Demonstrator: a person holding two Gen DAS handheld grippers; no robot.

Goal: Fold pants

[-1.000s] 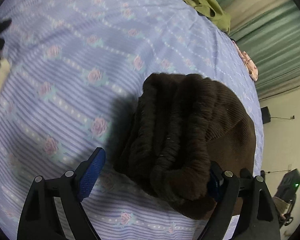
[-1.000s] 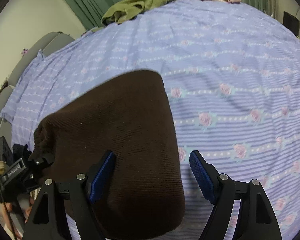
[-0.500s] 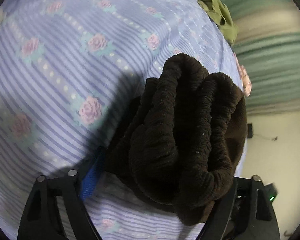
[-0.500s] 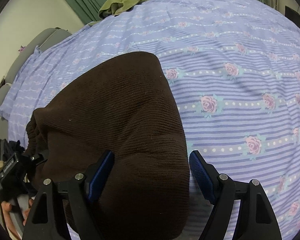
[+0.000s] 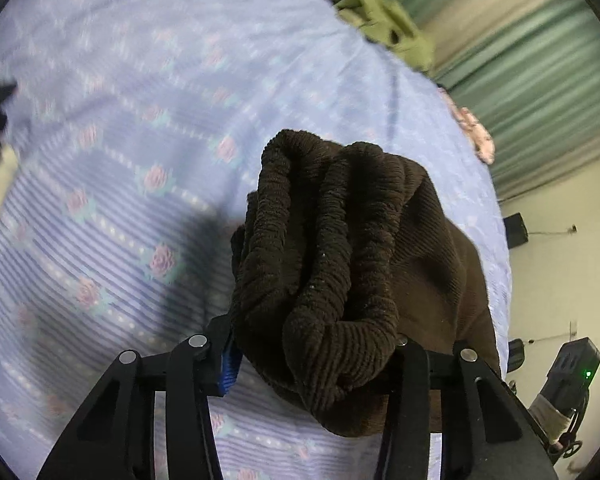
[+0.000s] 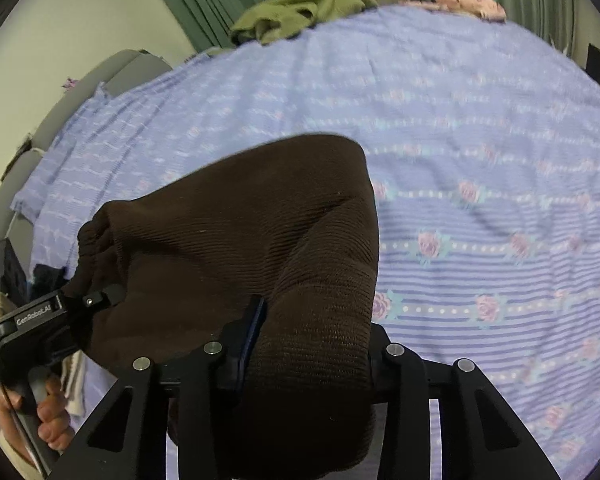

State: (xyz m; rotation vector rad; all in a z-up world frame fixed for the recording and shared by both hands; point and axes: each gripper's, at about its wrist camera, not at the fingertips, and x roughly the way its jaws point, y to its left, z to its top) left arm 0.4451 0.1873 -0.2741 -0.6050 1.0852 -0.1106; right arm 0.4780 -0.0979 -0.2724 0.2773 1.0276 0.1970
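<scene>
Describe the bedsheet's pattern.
The bedsheet is lilac with thin stripes, dotted white lines and pink roses; clearest in the right wrist view.

Left tool: right pad hidden behind bunched pants; left pad shows only as blue sliver at cloth edge. Jaws closing, cloth between. Right tool: right pad hidden by cloth, left pad mostly hidden, jaws closing on folded end. Pants' underside, lower edge out of sight behind both tools. Bed sheet motion-blurred in both views, far half worst. Pink cloth at far edge too small to identify. Hand cut by frame edge.
</scene>
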